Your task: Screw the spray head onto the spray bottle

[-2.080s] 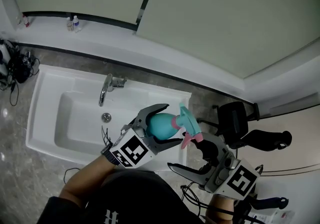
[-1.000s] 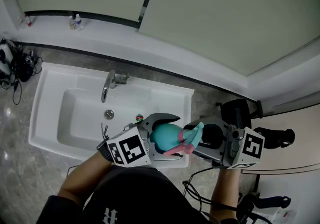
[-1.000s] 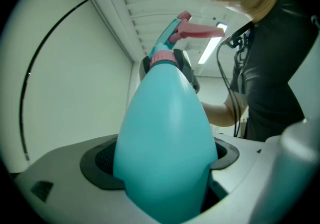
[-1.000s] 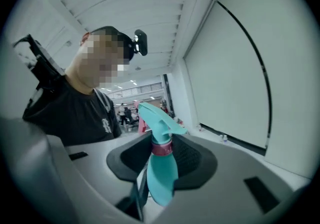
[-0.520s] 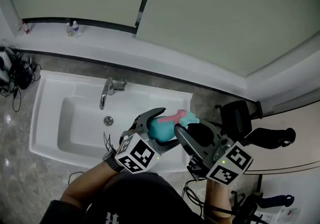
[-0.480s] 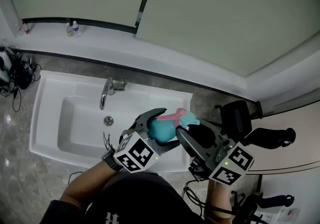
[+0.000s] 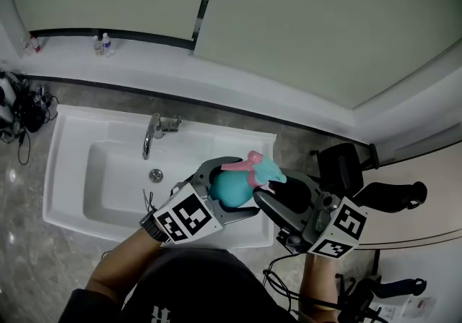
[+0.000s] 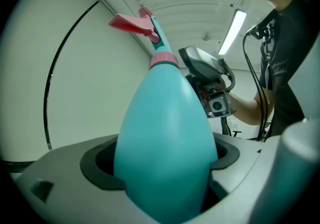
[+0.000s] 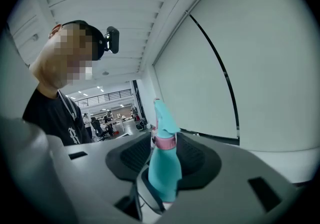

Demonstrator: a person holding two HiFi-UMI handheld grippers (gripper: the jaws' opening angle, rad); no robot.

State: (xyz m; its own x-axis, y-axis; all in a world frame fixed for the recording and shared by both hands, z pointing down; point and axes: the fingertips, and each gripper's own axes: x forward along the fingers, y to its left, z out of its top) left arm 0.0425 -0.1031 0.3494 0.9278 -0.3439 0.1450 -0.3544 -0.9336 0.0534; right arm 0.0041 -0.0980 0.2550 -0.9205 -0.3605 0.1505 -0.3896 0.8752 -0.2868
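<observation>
A teal egg-shaped spray bottle (image 7: 231, 189) sits between the jaws of my left gripper (image 7: 232, 188), which is shut on its body. In the left gripper view the bottle (image 8: 165, 138) fills the middle, and its pink collar (image 8: 164, 59) and pink trigger (image 8: 131, 23) rise above it. The teal spray head (image 7: 264, 168) sits on the bottle's neck with its trigger (image 7: 240, 164) pointing toward the sink. My right gripper (image 7: 274, 186) is shut on the spray head. In the right gripper view the head (image 9: 163, 118) and collar (image 9: 164, 142) stand upright between the two dark pads.
Below the grippers is a white sink (image 7: 72, 162) with a chrome faucet (image 7: 149, 136). Small bottles (image 7: 101, 43) stand on the back ledge. A black chair (image 7: 339, 168) is at the right and a tangle of cables (image 7: 22, 108) at the far left.
The spray head has turned on the bottle: its pink trigger swung from the near side to the far side, toward the sink. My right gripper rolled with it and both grippers shifted slightly.
</observation>
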